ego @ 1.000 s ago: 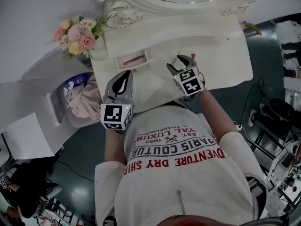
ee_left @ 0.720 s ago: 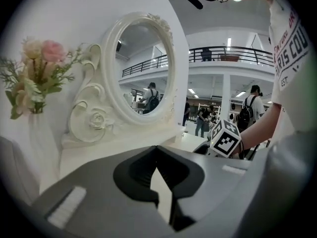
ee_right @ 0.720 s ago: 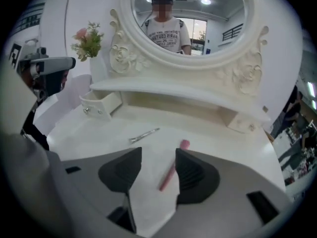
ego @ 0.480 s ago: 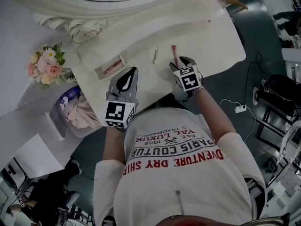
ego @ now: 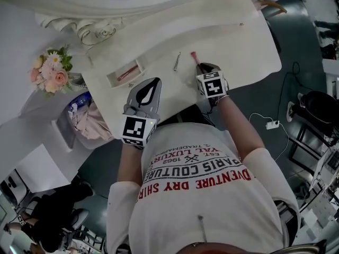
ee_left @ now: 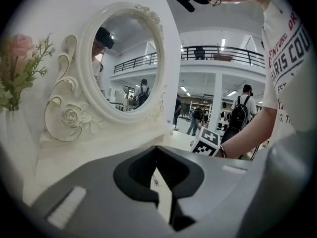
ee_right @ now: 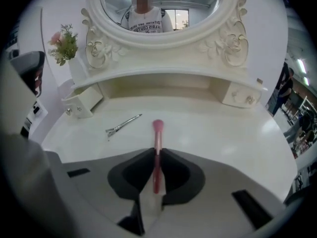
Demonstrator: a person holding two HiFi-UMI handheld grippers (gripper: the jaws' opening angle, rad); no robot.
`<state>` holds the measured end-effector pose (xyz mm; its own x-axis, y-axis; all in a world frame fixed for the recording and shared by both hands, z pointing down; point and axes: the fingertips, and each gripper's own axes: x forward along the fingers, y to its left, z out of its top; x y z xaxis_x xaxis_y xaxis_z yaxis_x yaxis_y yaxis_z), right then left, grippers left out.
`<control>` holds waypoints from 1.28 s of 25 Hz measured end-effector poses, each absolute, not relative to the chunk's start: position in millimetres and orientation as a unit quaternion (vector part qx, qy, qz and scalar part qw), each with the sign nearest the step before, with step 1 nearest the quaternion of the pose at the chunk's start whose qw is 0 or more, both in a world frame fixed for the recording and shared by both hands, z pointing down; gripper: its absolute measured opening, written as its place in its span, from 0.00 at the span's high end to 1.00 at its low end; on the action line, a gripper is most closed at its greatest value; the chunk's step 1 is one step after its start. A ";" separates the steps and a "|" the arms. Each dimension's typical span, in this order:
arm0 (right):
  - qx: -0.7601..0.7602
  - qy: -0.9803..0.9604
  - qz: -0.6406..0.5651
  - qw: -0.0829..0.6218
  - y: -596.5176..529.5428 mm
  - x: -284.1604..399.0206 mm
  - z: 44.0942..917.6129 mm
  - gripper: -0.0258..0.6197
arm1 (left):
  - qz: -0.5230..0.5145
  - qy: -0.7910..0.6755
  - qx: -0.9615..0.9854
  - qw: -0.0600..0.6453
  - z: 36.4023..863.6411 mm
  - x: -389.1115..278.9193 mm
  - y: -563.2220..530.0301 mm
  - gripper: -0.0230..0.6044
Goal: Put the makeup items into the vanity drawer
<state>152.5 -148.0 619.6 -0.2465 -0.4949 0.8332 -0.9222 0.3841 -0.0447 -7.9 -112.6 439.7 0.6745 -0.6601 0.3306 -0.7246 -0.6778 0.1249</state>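
Note:
A pink makeup brush (ego: 195, 57) lies on the white vanity top (ego: 238, 46), its head pointing to the mirror. My right gripper (ego: 204, 69) is closing on its handle, and in the right gripper view the brush (ee_right: 157, 129) runs straight between the jaw tips of that gripper (ee_right: 157, 151), which pinch it. A silver hair clip (ego: 176, 61) (ee_right: 123, 125) lies just left of the brush. The small left drawer (ego: 123, 81) stands pulled out, with a pink stick (ego: 126, 74) inside. My left gripper (ego: 151, 84) (ee_left: 157, 150) hovers over the vanity's front edge, jaws together and empty.
An oval mirror (ee_right: 158, 4) with carved scrolls rises behind the top. A vase of flowers (ego: 50, 73) stands at the left end. A second small drawer (ee_right: 240, 95) at the right is closed. A bin with a plastic bag (ego: 87, 118) sits below the left end.
The right gripper's jaws, wide apart a second ago, have come together round the pink brush handle. The head view has shifted a little; the left gripper has barely moved.

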 end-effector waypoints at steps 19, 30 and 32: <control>0.374 -0.851 0.142 0.339 -191.4 48.8 531.2 0.88 | 0.098 -0.473 0.870 0.099 410.4 -76.5 -108.7 0.95; 0.173 -0.920 0.038 0.349 -161.6 -86.7 515.0 0.88 | 0.090 -0.566 0.812 0.109 412.9 -152.1 -83.4 0.95; 0.144 -0.921 0.009 0.361 -156.5 -104.3 518.0 0.88 | 0.089 -0.581 0.801 0.114 415.1 -163.6 -76.0 0.95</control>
<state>-104.3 -156.5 518.0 -0.6976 -0.2588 0.6681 -0.2712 0.9585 0.0882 -163.6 -76.0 415.1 0.3083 -0.9108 0.2744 -0.9512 -0.2980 0.0796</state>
